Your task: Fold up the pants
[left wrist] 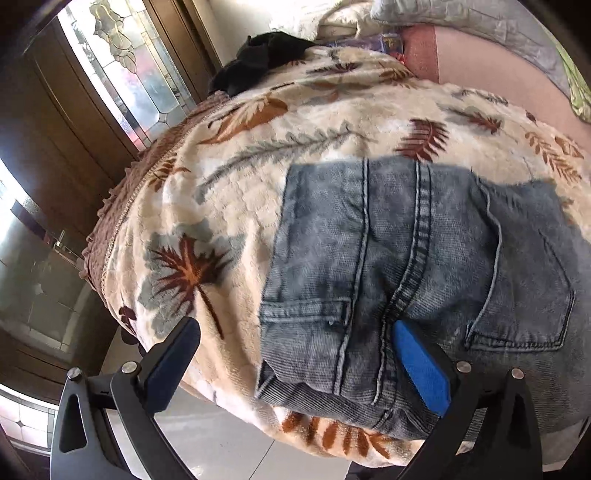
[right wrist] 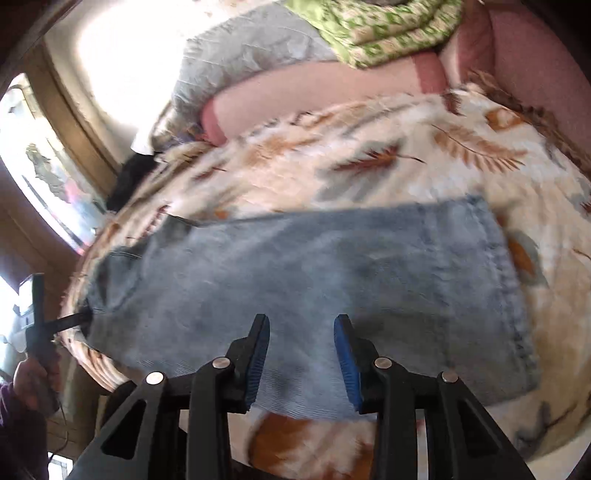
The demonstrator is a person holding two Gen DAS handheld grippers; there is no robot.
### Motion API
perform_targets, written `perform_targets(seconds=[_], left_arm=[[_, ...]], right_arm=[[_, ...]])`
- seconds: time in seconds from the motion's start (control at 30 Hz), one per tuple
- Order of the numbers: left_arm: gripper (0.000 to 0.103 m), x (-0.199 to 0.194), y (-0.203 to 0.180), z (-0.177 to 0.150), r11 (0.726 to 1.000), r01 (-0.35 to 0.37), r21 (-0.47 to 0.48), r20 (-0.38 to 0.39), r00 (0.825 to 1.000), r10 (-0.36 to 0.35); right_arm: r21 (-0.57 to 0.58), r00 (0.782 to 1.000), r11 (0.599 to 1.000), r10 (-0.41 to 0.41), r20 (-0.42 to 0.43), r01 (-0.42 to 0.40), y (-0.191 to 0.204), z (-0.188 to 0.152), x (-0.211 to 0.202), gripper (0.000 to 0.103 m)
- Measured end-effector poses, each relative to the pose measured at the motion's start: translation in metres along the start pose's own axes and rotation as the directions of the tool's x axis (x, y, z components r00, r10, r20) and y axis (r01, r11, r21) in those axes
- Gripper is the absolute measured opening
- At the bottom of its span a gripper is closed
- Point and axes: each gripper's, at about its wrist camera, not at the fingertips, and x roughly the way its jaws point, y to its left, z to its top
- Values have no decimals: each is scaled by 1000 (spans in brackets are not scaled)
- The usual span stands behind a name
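Observation:
Light blue denim pants lie folded flat on a cream leaf-print blanket. In the left wrist view the waist end with back pockets is near the bed's front edge. My left gripper is wide open and empty just above the waistband. In the right wrist view the pants stretch across the blanket. My right gripper is open and empty, hovering over the pants' near edge. The left gripper shows at the pants' far left end, held by a hand.
A black garment lies at the blanket's far corner. Pink bedding, a grey quilt and a green patterned cloth are piled behind. A wooden glass-panelled door stands left. Tiled floor lies below the bed edge.

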Motion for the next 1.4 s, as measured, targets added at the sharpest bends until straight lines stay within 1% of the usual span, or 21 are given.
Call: perform_targets(seconds=[0.1, 0.17, 0.23, 0.33, 0.43, 0.5, 0.57, 0.7, 0.77, 0.83, 0.9, 0.93, 0.97, 1.0, 1.03, 1.1, 1.17, 1.2, 1.23, 1.3, 1.4], left_arm=[[103, -4, -1, 14, 1000, -13, -10, 24, 1000, 13], [103, -5, -2, 27, 1000, -23, -14, 45, 999, 24], [103, -1, -5, 40, 999, -46, -8, 64, 997, 46], [103, 14, -12, 56, 998, -70, 9, 45, 997, 69], [103, 23, -20, 63, 997, -80, 19, 40, 996, 79], [103, 29, -27, 66, 992, -113, 48, 55, 992, 110], [103, 40, -33, 66, 987, -142, 74, 43, 989, 139], [103, 62, -36, 64, 986, -137, 93, 8, 991, 137], [103, 65, -38, 65, 985, -139, 105, 4, 990, 140], [103, 67, -41, 70, 979, -151, 136, -11, 988, 154], [103, 63, -43, 76, 975, -167, 147, -39, 984, 175], [103, 58, -43, 77, 973, -178, 147, -38, 982, 185], [103, 48, -44, 79, 970, -195, 146, -16, 980, 199], [103, 34, -45, 80, 970, -198, 141, 23, 980, 197], [103, 18, -48, 80, 976, -173, 131, 59, 984, 166], [103, -9, -60, 81, 987, -90, 130, 100, 992, 77], [103, -23, -80, 83, 986, -35, 164, 120, 993, 15], [103, -28, -96, 83, 980, -5, 199, 123, 992, -19], [103, -29, -110, 83, 974, 2, 225, 122, 992, -31], [103, -24, -141, 81, 958, -12, 287, 119, 993, -23], [103, -1, -184, 76, 926, -28, 376, 67, 998, 3]], right_arm=[[-39, 998, 998, 51, -22, -52, 24, 0, 16, 40], [-87, 996, 992, 85, -42, -88, 44, -1, 28, 40], [-142, 994, 984, 101, -52, -107, 63, -5, 36, 40], [-182, 988, 973, 126, -84, -140, 83, -13, 49, 40], [-216, 988, 966, 125, -93, -143, 97, -20, 58, 40], [-231, 988, 963, 122, -97, -141, 103, -23, 61, 40], [-237, 988, 963, 108, -108, -131, 103, -23, 67, 40], [-252, 988, 959, 104, -111, -129, 104, -23, 72, 40], [-258, 988, 957, 107, -115, -134, 105, -24, 72, 40], [-264, 987, 954, 112, -119, -140, 105, -23, 71, 40], [-257, 985, 955, 121, -119, -149, 104, -23, 68, 40], [-247, 985, 956, 131, -115, -156, 102, -22, 65, 40], [-238, 985, 958, 138, -102, -158, 99, -20, 62, 40], [-231, 987, 960, 140, -83, -156, 97, -19, 58, 40], [-223, 988, 963, 142, -64, -153, 94, -17, 54, 40], [-199, 989, 968, 144, -42, -150, 88, -13, 50, 40], [-173, 989, 974, 143, -24, -145, 81, -8, 47, 40], [-160, 989, 976, 144, -16, -145, 78, -6, 46, 40], [-148, 989, 978, 149, -11, -149, 76, -5, 45, 40], [-126, 988, 980, 156, -4, -155, 71, -1, 45, 40], [-109, 988, 982, 153, 9, -152, 66, 4, 43, 40]])
